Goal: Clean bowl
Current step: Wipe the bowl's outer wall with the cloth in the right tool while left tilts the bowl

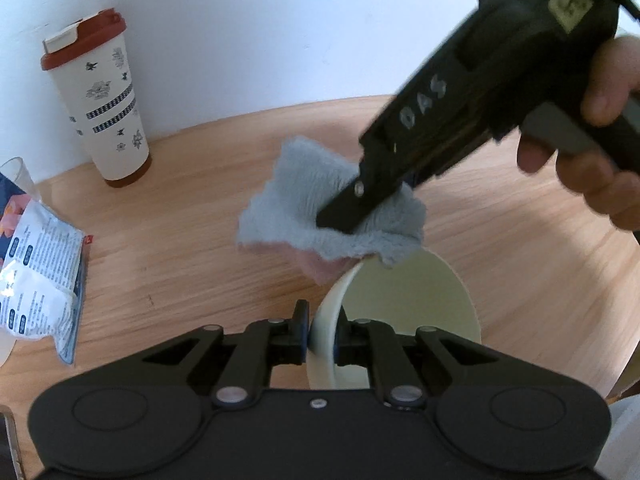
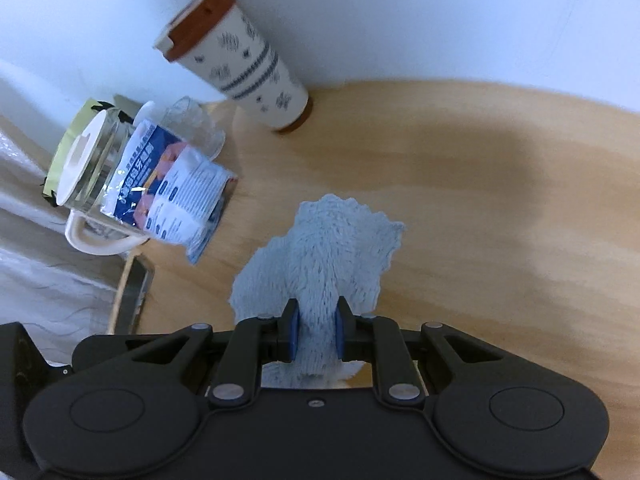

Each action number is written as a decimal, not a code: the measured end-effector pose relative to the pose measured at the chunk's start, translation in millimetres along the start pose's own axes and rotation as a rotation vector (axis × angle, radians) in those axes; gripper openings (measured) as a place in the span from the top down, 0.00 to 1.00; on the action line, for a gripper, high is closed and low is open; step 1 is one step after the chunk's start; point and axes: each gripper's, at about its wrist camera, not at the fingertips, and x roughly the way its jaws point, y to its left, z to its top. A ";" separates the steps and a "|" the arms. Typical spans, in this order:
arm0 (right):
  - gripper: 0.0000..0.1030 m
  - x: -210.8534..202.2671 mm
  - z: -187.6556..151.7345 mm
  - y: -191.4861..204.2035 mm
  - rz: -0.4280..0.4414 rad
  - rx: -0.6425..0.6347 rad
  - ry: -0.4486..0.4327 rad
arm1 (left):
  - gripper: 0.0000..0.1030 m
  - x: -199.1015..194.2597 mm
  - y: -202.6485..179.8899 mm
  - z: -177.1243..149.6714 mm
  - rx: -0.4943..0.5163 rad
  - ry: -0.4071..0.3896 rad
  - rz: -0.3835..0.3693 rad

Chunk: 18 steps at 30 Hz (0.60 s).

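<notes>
Both grippers busy: left gripper (image 1: 323, 334) pinching bowl (image 1: 404, 304) rim, right gripper (image 2: 317, 334) clamping cloth (image 2: 324, 252) just above bowl. Wiping step imo; next, cloth down inside w/ pressure.

The near part of the bowl (image 1: 408, 304) is hidden behind the left gripper (image 1: 322, 336). The right gripper (image 1: 340, 216) is fuzzy in the left view, and its tips sink into the cloth (image 1: 316, 184), so you cannot see them. The packet (image 1: 36, 276) and the clear cup (image 1: 16, 174) are cut off at the left edge. The person's hand (image 1: 600, 128) is cut off at the right edge. The packet's small print cannot be read
</notes>
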 end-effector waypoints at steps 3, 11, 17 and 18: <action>0.80 9.0 -0.1 -5.8 0.047 0.041 0.032 | 0.90 -0.2 -1.9 4.2 -0.008 -0.001 0.000; 0.80 27.5 -4.6 -36.0 0.061 0.134 0.124 | 0.89 -3.9 -10.4 5.7 0.042 -0.014 -0.002; 0.80 26.0 -16.3 -54.1 0.038 0.183 0.159 | 0.90 -3.5 -7.9 1.7 0.084 0.017 0.018; 0.80 25.7 -16.6 -53.8 0.044 0.186 0.157 | 0.90 -2.3 -6.3 1.5 0.088 0.032 0.025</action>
